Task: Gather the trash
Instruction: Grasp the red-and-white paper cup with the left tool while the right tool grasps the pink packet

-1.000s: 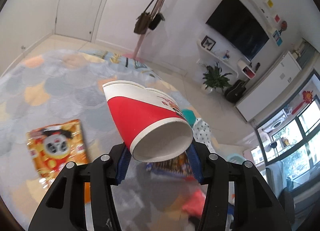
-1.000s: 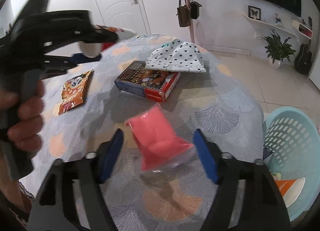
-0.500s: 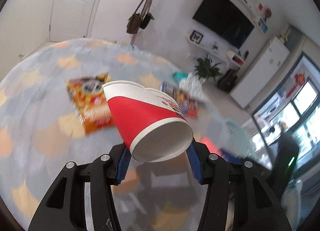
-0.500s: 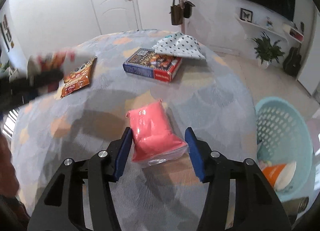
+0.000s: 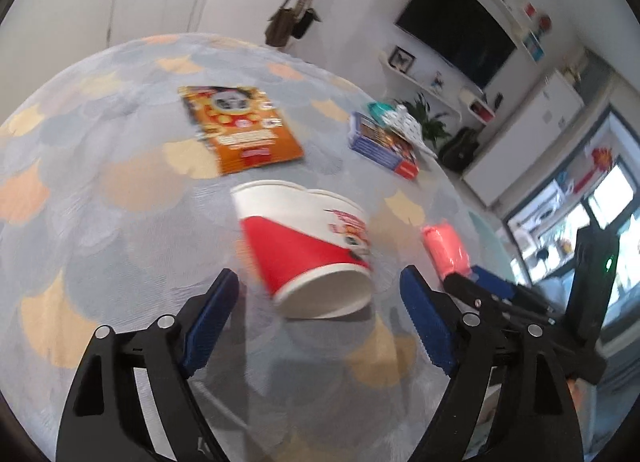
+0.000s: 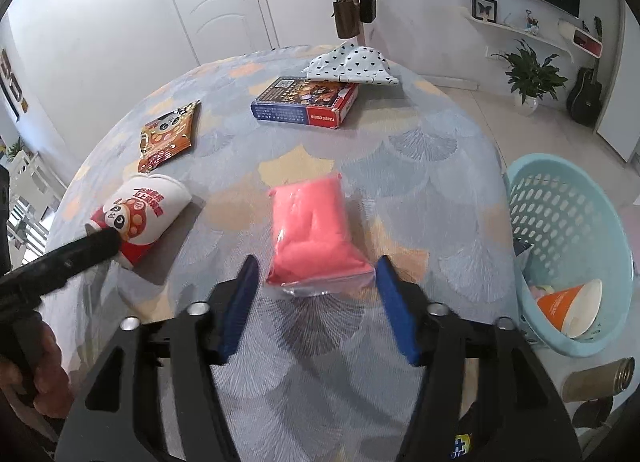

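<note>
A red and white paper cup point(image 5: 310, 252) lies on its side on the round table, bottom toward my left gripper point(image 5: 320, 298), which is open with the cup between and just beyond its blue pads. The cup also shows in the right wrist view point(image 6: 140, 217). A pink packet in clear plastic point(image 6: 314, 229) lies on the table between the blue pads of my open right gripper point(image 6: 316, 282), near their tips; it also shows in the left wrist view point(image 5: 444, 246). An orange snack bag point(image 5: 240, 129) lies farther back.
A blue and red box point(image 6: 306, 101) and a polka-dot cloth point(image 6: 352, 65) lie at the far side of the table. A light blue basket point(image 6: 568, 229) stands on the floor to the right, holding an orange cup. A patterned cloth point(image 6: 420, 165) covers the table.
My left gripper came down to the table and opened, and the paper cup now lies on the cloth. My right gripper closed in around the pink packet, then widened a little.
</note>
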Action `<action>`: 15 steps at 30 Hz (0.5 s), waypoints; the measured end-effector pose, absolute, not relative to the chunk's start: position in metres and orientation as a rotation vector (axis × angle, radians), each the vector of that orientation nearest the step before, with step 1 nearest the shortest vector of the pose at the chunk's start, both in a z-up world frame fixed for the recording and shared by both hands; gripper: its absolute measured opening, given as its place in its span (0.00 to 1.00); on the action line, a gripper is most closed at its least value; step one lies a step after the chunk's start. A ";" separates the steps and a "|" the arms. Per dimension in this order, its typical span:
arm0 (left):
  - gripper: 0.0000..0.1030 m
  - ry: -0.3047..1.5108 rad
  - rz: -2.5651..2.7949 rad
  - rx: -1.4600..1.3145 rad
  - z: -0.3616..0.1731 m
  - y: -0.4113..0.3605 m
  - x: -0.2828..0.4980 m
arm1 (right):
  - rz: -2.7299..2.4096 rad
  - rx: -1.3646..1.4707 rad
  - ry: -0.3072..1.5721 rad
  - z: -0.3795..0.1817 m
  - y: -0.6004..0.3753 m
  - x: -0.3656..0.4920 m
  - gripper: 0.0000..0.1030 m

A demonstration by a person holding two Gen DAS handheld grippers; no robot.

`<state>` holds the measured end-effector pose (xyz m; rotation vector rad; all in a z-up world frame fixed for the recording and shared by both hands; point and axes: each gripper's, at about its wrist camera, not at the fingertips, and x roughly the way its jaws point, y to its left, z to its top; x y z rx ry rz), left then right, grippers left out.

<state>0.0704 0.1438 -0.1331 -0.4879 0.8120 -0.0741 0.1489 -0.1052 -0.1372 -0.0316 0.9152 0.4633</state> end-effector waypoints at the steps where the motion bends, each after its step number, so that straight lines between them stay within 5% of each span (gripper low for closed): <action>1: 0.79 0.813 -0.064 -0.519 -0.135 0.148 0.067 | 0.466 -0.032 0.914 -0.137 -0.106 0.149 0.61; 15: 0.79 0.878 -0.015 -0.419 -0.128 0.116 0.095 | 0.462 -0.032 0.915 -0.134 -0.098 0.170 0.62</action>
